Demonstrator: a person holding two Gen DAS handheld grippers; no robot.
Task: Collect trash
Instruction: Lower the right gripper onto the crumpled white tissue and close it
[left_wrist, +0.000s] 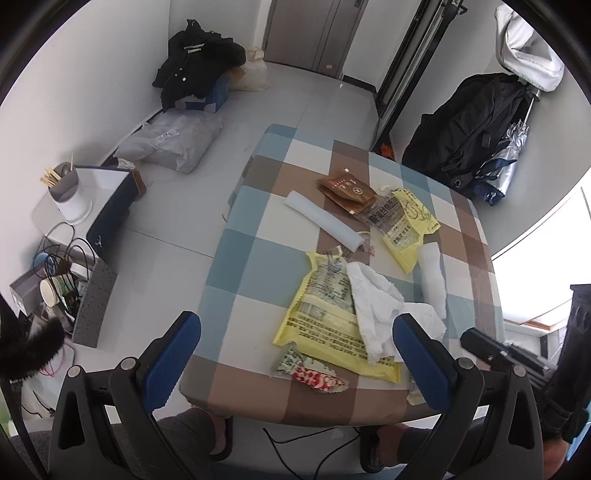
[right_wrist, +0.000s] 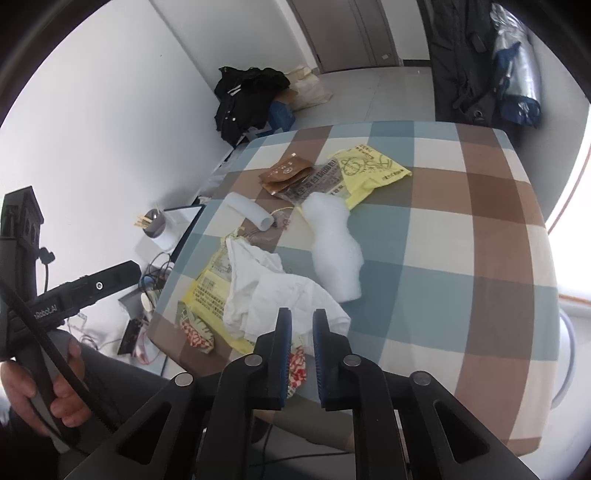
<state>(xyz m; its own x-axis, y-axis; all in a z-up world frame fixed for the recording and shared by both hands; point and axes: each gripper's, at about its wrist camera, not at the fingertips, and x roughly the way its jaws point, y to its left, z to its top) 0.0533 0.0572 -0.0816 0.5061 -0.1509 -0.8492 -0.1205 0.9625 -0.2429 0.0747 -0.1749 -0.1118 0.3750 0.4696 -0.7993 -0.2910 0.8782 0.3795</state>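
Observation:
Trash lies on the checked table (left_wrist: 258, 266): a crumpled white tissue (left_wrist: 384, 306), a large yellow wrapper (left_wrist: 325, 325), a red patterned wrapper (left_wrist: 317, 378), a white paper roll (left_wrist: 325, 221), a brown sachet (left_wrist: 347, 186), a second yellow wrapper (left_wrist: 410, 221) and a white foam piece (left_wrist: 432, 277). My left gripper (left_wrist: 295, 358) is open wide above the table's near edge, empty. My right gripper (right_wrist: 302, 325) has its jaws close together with a narrow gap, holding nothing, just in front of the tissue (right_wrist: 273, 291). The foam piece (right_wrist: 336, 243) lies beyond it.
The floor to the left holds a cup of sticks (left_wrist: 68, 195), a dark blue box (left_wrist: 110, 210), cables, a plastic bag (left_wrist: 173, 140) and black clothing (left_wrist: 199, 55). A black bag and an umbrella (left_wrist: 480, 136) stand behind the table. My feet show under the near edge.

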